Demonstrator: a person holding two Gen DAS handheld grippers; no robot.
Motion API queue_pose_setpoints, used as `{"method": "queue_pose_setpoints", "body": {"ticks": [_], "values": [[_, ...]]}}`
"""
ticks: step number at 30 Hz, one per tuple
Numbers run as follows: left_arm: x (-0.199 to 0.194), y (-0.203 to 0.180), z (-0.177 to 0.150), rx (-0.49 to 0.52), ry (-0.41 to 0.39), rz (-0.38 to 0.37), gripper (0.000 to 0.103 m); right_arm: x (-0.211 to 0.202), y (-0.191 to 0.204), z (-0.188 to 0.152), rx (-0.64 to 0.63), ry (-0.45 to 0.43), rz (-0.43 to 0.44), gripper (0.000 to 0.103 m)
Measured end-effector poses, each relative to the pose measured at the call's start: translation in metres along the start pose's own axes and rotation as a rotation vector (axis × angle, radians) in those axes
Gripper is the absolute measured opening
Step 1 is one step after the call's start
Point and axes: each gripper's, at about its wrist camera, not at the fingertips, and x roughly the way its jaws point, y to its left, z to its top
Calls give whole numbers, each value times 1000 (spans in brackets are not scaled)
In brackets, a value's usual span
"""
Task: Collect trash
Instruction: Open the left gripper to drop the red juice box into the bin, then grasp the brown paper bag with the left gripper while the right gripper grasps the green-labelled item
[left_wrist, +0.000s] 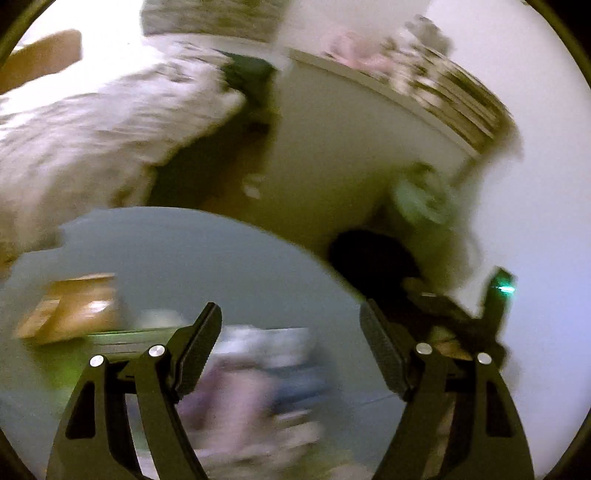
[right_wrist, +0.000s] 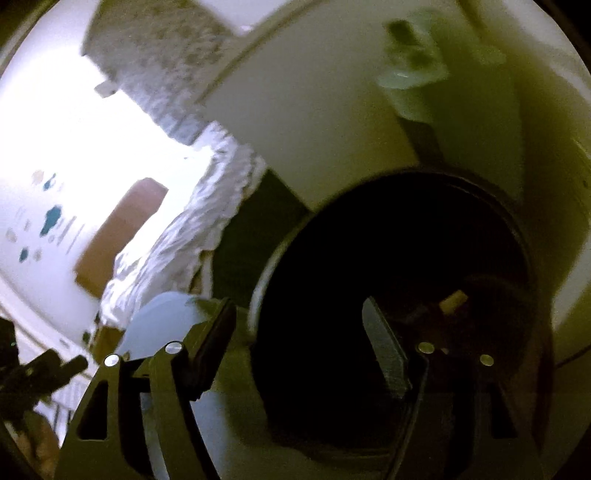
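Note:
Both views are blurred by motion. My left gripper (left_wrist: 290, 325) is open and empty above a round grey table (left_wrist: 207, 254). On the table lie blurred pieces of trash: an orange-brown wrapper (left_wrist: 70, 310) at the left and a pale purple and white crumpled piece (left_wrist: 255, 373) under the fingers. My right gripper (right_wrist: 299, 332) is open and empty, held over the dark round mouth of a bin (right_wrist: 399, 295). A small pale scrap (right_wrist: 454, 299) shows inside the bin. The bin also shows in the left wrist view (left_wrist: 373, 258), beside the table.
A bed with rumpled white bedding (left_wrist: 92, 129) lies at the left; it also shows in the right wrist view (right_wrist: 192, 229). A white cabinet side (left_wrist: 332, 147) stands behind the table. A green-white object (left_wrist: 421, 195) sits near the bin. The other gripper's body (left_wrist: 461, 317) shows at right.

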Motion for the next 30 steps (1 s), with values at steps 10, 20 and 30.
{"method": "queue_pose_setpoints", "body": {"ticks": [10, 20, 30], "values": [[1, 140, -8, 165, 72, 216, 77, -3, 133, -22, -381, 169, 150, 74], [40, 151, -14, 316, 158, 163, 47, 37, 275, -56, -886, 415, 171, 74], [1, 170, -33, 146, 97, 184, 20, 132, 326, -121, -1279, 691, 104, 56]]}}
